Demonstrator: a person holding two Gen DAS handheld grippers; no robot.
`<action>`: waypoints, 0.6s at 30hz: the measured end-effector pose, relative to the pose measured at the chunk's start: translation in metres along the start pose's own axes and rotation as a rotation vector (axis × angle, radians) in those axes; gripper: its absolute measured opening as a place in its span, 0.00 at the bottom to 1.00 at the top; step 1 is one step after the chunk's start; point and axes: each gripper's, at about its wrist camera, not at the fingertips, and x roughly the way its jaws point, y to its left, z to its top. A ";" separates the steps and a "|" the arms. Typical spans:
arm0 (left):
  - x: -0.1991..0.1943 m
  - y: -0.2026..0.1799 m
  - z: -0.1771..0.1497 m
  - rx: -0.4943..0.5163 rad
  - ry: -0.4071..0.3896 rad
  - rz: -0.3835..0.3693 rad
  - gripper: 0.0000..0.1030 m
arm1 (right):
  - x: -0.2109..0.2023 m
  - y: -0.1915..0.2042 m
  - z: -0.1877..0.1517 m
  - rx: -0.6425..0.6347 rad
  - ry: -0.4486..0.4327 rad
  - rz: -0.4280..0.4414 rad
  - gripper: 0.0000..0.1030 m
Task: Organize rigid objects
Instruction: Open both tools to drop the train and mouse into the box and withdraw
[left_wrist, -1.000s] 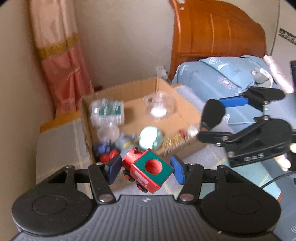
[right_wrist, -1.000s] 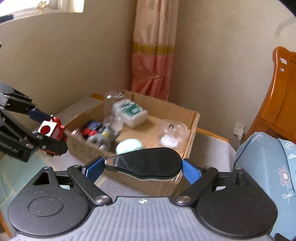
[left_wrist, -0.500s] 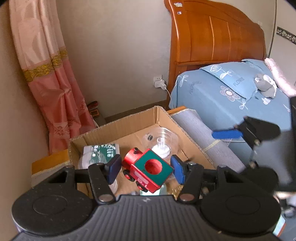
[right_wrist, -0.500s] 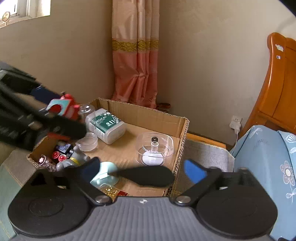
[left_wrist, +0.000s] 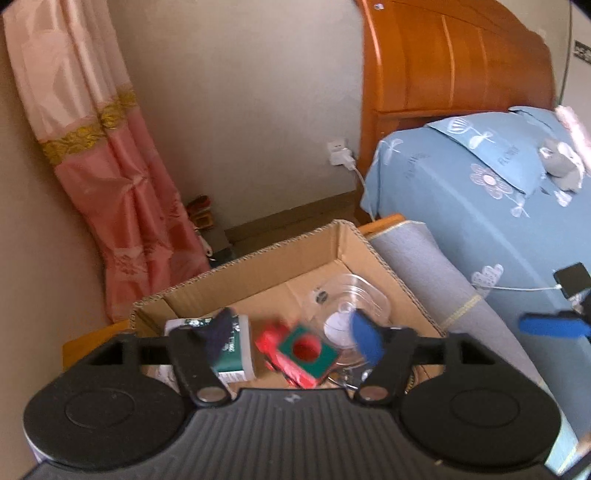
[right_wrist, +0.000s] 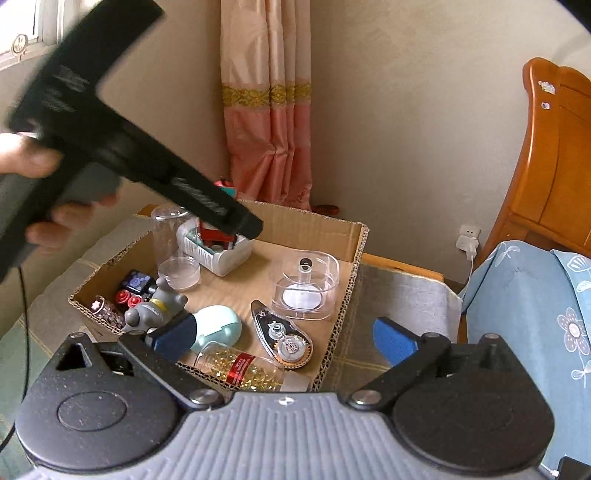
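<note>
Toy train (left_wrist: 299, 352), red and green, blurred between our left gripper's (left_wrist: 295, 332) spread fingers, touching neither, above the cardboard box (left_wrist: 258, 269); clear case (left_wrist: 354, 314) to its right.

Right wrist view: our right gripper (right_wrist: 284, 336) spread wide, empty, near the box's near edge. Correction tape (right_wrist: 282, 334) lies flat inside, beside the capsule bottle (right_wrist: 240, 367).

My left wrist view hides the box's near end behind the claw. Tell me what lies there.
Observer: The right wrist view shows a black correction tape lying flat in the cardboard box, beside a bottle of golden capsules.
Operator: Report the right claw.
Observer: The right claw is open and empty, above the box's near edge.
Operator: Name what is in the near left corner.
Observer: A grey toy animal lies there.
</note>
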 end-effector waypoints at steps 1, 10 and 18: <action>-0.003 0.000 0.000 -0.006 -0.004 0.003 0.82 | -0.001 0.000 0.000 0.002 -0.001 0.000 1.00; -0.070 0.001 -0.018 -0.045 -0.129 0.026 0.92 | -0.029 0.015 -0.005 -0.009 -0.015 -0.010 1.00; -0.142 -0.008 -0.085 -0.086 -0.221 0.147 0.99 | -0.067 0.038 -0.020 0.031 -0.012 -0.094 1.00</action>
